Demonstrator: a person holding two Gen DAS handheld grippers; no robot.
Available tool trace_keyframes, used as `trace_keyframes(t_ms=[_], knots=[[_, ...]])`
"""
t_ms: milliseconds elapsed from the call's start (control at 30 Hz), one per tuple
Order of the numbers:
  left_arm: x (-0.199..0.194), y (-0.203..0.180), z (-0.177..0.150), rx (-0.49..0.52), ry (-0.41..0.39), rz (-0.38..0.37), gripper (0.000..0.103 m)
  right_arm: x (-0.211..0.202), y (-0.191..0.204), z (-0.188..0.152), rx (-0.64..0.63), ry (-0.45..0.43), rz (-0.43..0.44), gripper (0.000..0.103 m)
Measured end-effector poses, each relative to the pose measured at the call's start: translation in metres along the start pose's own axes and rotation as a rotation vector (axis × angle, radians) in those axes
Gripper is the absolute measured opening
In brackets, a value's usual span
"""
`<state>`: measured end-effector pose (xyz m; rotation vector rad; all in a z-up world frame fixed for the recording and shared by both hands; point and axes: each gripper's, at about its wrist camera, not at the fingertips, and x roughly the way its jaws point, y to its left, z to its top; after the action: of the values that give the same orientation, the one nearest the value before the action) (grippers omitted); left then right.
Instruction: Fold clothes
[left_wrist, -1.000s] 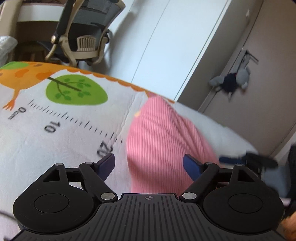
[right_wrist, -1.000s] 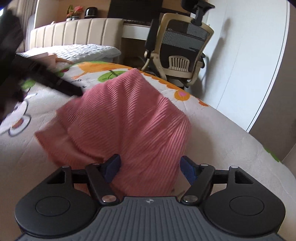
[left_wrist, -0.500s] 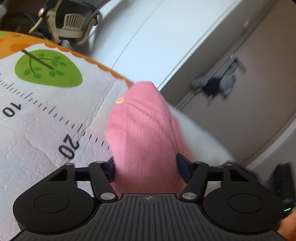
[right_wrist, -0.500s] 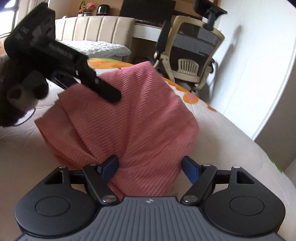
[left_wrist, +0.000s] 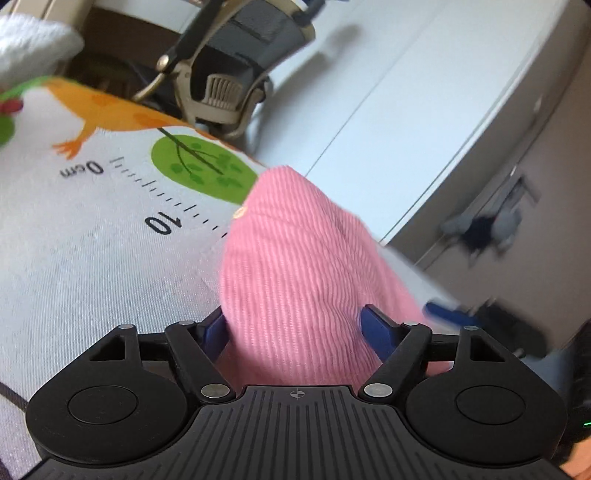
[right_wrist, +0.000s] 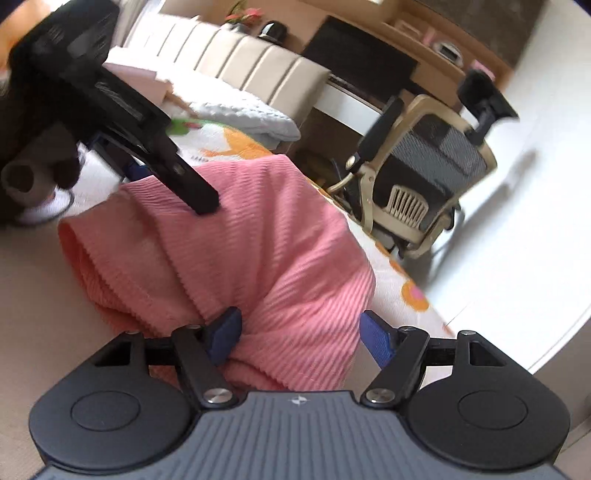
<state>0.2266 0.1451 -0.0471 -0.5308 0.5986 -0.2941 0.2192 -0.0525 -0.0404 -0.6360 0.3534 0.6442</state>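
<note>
A pink ribbed garment (left_wrist: 295, 280) lies heaped on a bed sheet printed with a ruler and a green tree (left_wrist: 92, 266). My left gripper (left_wrist: 295, 328) is open, and the cloth bulges up between its blue pads. In the right wrist view the same garment (right_wrist: 266, 251) fills the gap of my open right gripper (right_wrist: 301, 336), pressing against the left pad (right_wrist: 225, 332). One black finger (right_wrist: 192, 192) of the left gripper reaches over the garment's far top edge. A blurred blue finger (left_wrist: 443, 310) of the right gripper shows beyond the cloth.
An office chair (right_wrist: 424, 184) stands by the bed's far edge, before a desk. A padded headboard (right_wrist: 258, 62) and grey pillow (right_wrist: 236, 114) lie at the bed's head. White wardrobe doors (left_wrist: 406, 122) and a door with a hanging toy (left_wrist: 487, 229) face the bed.
The left gripper has come in over the garment's top edge in the right wrist view. The left wrist view has swung back toward the chair. Both grippers stay wide around the cloth.
</note>
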Motion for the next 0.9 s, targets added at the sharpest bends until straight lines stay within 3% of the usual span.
trace_keyframes(t_ms=[133, 433, 533, 633, 767, 833, 900], knots=[[-0.003, -0.021, -0.013, 0.095, -0.003, 0.060, 0.081, -0.007, -0.002, -0.009, 0.001, -0.024, -0.005, 0.072], [-0.036, -0.072, -0.080, 0.140, 0.036, 0.037, 0.086, -0.077, 0.025, -0.051, -0.120, -0.059, -0.074, 0.072], [-0.041, -0.088, -0.094, 0.171, 0.070, 0.002, 0.093, -0.100, 0.030, -0.061, -0.113, -0.048, -0.094, 0.072], [-0.041, -0.084, -0.086, 0.118, 0.109, -0.032, 0.093, -0.100, 0.031, -0.060, -0.120, -0.046, -0.114, 0.072], [-0.040, -0.044, -0.046, -0.155, 0.106, -0.098, 0.093, -0.094, 0.029, -0.057, -0.129, -0.047, -0.114, 0.072], [-0.038, -0.034, -0.029, -0.174, 0.062, -0.068, 0.093, -0.094, 0.028, -0.057, -0.122, -0.046, -0.110, 0.072], [-0.025, -0.028, -0.008, -0.127, 0.048, -0.014, 0.093, -0.094, 0.028, -0.057, -0.119, -0.045, -0.110, 0.073]])
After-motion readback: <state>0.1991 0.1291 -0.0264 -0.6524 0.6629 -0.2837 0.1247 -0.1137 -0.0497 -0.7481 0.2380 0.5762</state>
